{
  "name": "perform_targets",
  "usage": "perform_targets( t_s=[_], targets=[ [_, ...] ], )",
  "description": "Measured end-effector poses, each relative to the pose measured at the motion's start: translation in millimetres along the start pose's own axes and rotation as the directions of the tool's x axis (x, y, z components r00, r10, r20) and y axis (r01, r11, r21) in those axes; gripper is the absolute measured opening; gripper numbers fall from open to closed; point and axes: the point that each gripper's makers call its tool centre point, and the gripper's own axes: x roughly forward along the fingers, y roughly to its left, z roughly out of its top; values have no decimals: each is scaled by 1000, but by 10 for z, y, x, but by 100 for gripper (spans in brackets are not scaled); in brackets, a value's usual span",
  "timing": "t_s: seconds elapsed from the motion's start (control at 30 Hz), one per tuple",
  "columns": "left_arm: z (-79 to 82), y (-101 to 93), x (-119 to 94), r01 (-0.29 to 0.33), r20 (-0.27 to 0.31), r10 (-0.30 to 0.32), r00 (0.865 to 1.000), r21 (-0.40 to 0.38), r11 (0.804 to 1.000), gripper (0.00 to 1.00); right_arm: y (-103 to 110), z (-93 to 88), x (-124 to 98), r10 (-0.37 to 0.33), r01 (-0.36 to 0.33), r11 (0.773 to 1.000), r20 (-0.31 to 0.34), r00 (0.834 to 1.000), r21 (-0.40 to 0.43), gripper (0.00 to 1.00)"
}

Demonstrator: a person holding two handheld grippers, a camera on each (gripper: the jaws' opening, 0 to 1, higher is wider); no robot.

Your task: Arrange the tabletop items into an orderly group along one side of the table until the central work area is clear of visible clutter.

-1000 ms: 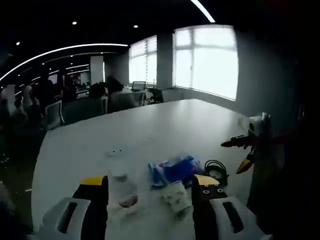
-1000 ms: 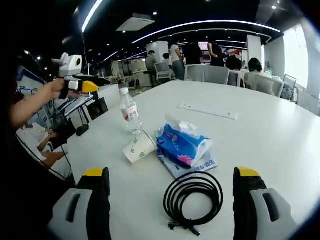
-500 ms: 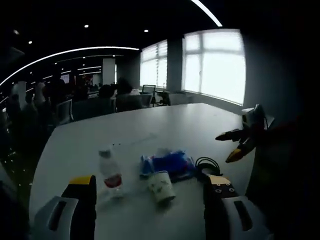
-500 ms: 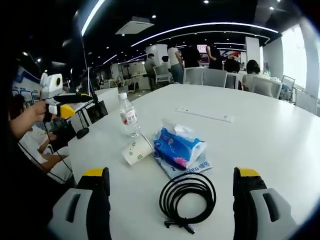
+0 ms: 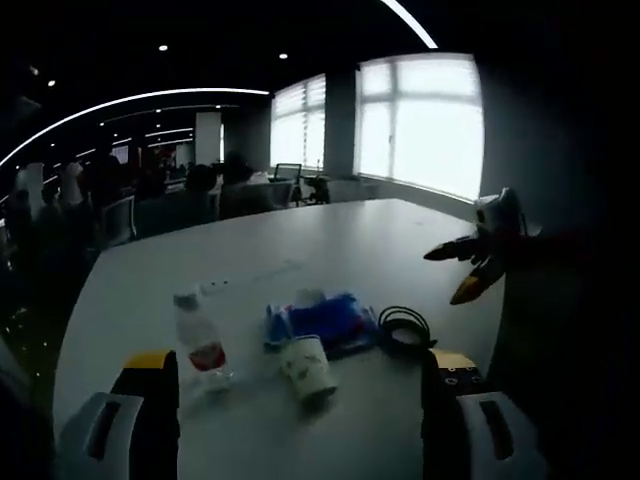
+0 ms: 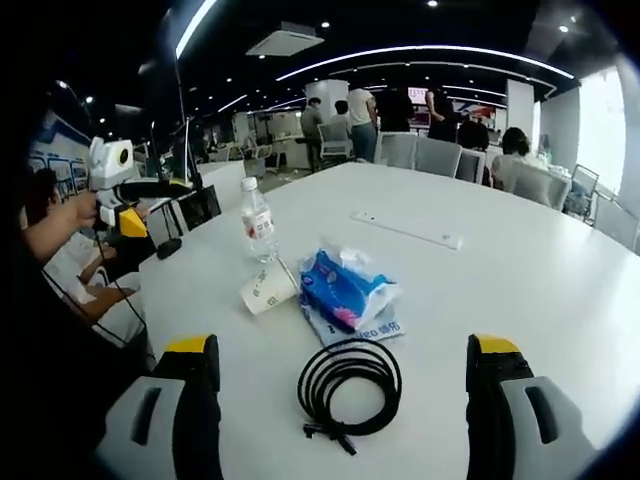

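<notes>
While the water bottle (image 6: 258,220), tipped paper cup (image 6: 266,290), blue tissue pack (image 6: 345,291) and coiled black cable (image 6: 349,378) are lying clustered mid-table, both the left gripper (image 5: 300,385) and right gripper (image 6: 340,375) are hovering wide-jawed and empty, seemingly sizing up a first pick, probably the near cable.

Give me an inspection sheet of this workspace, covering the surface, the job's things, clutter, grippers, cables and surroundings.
Surface: large white table, mostly bare.
Job's things: clear plastic water bottle with red label upright; white paper cup on its side beside it; blue tissue pack lying on a flat blue packet; all clustered near one edge.
Clutter: long flat white strip lying apart, farther in.
Grippers: right gripper open, empty, above the table; left gripper open, empty, off the table edge, facing the cluster.
Cables: coiled black cable nearest the right gripper, beside the tissue pack.
Surroundings: office with chairs, people, bright windows.
</notes>
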Motion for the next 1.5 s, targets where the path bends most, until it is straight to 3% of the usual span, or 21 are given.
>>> perform_targets(
  t_s=[0.3,0.53,0.6,0.67,0.77,1.07,1.17,1.5],
  targets=[
    [-54,-14,-47,-10,-11,10,1000,5,1000,100,118,214,137,87,-87,996,9,996,-31,95],
    [-95,17,-114,-22,-16,23,1000,10,1000,100,322,392,320,172,-170,983,27,985,-65,82],
    [-107,39,-133,-28,-20,29,999,25,999,100,421,462,386,207,-204,976,28,978,-73,79],
    [-114,49,-144,-28,-17,28,999,23,999,100,574,557,419,277,-273,959,46,960,-73,74],
    [-156,49,-154,-23,-34,24,999,15,1000,100,691,645,470,312,-307,948,59,948,-83,72],
    [-103,5,-184,-9,-3,9,1000,9,1000,100,868,732,789,390,-387,916,14,921,-110,60],
    [-106,4,-183,-7,-3,7,1000,8,1000,100,986,743,879,474,-473,880,4,881,-41,57],
    [-100,-11,-189,4,14,-4,1000,11,1000,100,1070,770,1206,515,-517,855,-56,855,-42,55]
  ],
)
